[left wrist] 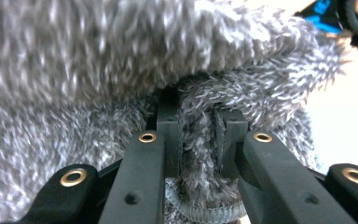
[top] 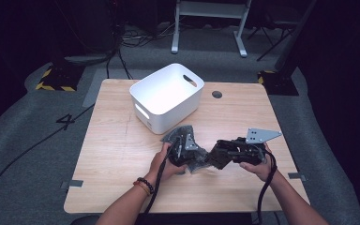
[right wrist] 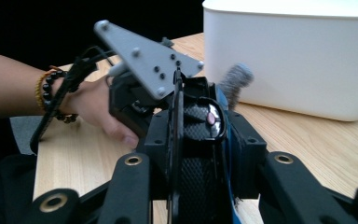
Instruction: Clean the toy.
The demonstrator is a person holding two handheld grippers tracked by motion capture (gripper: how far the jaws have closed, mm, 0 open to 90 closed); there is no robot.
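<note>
Tongs inspection: left tongs (left wrist: pixel 196 123) pinch grey fluffy cloth (left wrist: pixel 121 56); right tongs (right wrist: pixel 200 140) clamp a black mesh-covered item (right wrist: pixel 196 122). White bin (top: pixel 166 96) stands nearby on the bench (top: pixel 112 150).

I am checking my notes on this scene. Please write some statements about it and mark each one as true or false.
1. The left gripper is shut on the grey fuzzy cloth. True.
2. The white bin lies tipped on its side. False: it stands upright on the wooden table.
3. The right gripper is open with nothing between its jaws. False: it is shut on a black strap.
4. The left wrist wears a beaded bracelet. True.
</note>
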